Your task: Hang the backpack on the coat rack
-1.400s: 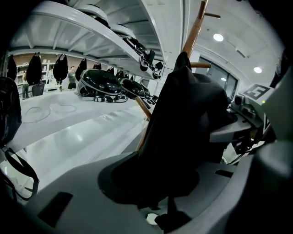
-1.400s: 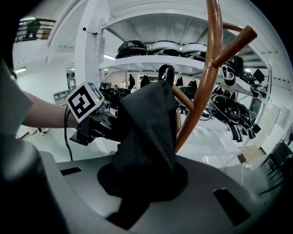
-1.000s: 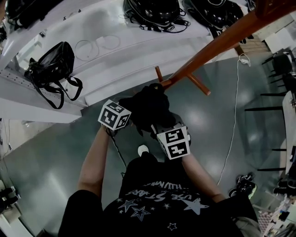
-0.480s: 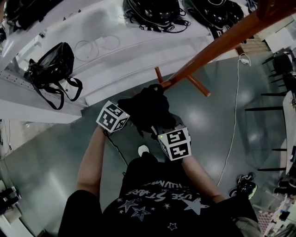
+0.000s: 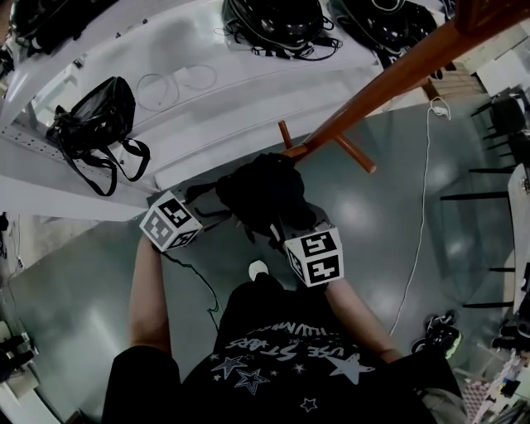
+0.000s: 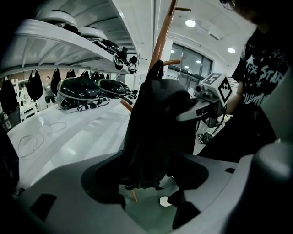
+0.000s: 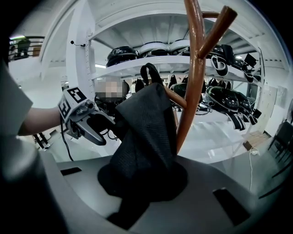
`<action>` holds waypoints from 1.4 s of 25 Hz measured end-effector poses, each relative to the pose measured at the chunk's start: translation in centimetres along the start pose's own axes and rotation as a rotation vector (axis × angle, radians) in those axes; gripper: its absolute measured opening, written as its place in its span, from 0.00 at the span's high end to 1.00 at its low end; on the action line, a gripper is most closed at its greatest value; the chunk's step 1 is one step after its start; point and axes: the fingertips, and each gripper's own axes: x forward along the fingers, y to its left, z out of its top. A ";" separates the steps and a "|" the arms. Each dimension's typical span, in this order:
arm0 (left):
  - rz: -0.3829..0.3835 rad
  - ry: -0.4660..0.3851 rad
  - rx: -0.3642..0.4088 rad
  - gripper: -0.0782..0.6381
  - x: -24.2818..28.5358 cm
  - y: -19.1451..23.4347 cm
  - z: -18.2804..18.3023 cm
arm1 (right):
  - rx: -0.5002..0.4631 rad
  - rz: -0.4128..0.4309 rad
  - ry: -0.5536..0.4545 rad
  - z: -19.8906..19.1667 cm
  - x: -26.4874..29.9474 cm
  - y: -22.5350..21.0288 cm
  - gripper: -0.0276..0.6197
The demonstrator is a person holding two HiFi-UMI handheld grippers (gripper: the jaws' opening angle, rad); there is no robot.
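The black backpack [image 5: 261, 192] hangs against the brown coat rack [image 5: 389, 79], its top loop [image 7: 149, 71] up beside a peg; whether the loop rests on the peg I cannot tell. My right gripper [image 5: 286, 232] is shut on the backpack's lower fabric [image 7: 146, 137], which fills its jaws. My left gripper [image 5: 199, 203] stands off to the bag's left. Its jaws have just been opening and now gape wide with nothing pinched. In the left gripper view the backpack [image 6: 155, 128] hangs just beyond the fingertips, with the right gripper [image 6: 206, 98] past it.
White shelving [image 5: 207, 108] runs behind the rack, with black helmets [image 5: 277, 16] and a black handbag [image 5: 91, 116] on it. A white cable [image 5: 418, 207] trails over the grey floor at right, near dark chairs [image 5: 497, 124]. A rack peg [image 5: 356, 153] juts out beside the bag.
The left gripper has let go of the backpack, opened wide and pulled back to the left. The right gripper and the backpack have stayed where they were.
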 end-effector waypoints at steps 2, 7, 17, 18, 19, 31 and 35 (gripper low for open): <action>0.004 -0.042 -0.021 0.44 -1.8 0.2 1.0 | -0.007 -0.002 0.000 -0.1 -0.1 0.0 0.86; 0.046 -0.310 -0.015 0.46 -5.4 1.6 8.7 | -0.012 -0.010 0.002 -0.1 -0.2 -0.3 0.86; -0.046 -0.361 0.142 0.61 -1.2 0.1 16.4 | -0.007 -0.009 -0.005 0.0 -0.5 -0.2 0.86; -0.041 -0.358 0.154 0.63 -0.9 0.0 16.8 | -0.007 -0.008 -0.006 -0.1 -0.5 -0.2 0.86; -0.033 -0.356 0.163 0.66 -0.6 0.0 17.0 | -0.007 -0.007 -0.007 -0.1 -0.5 -0.1 0.86; -0.092 -0.301 0.219 0.85 1.1 -1.0 17.4 | -0.006 -0.005 -0.004 -0.2 -0.7 -0.1 0.86; -0.095 -0.295 0.212 0.87 1.3 -0.4 17.4 | -0.012 -0.001 -0.004 -0.2 -0.7 -0.1 0.86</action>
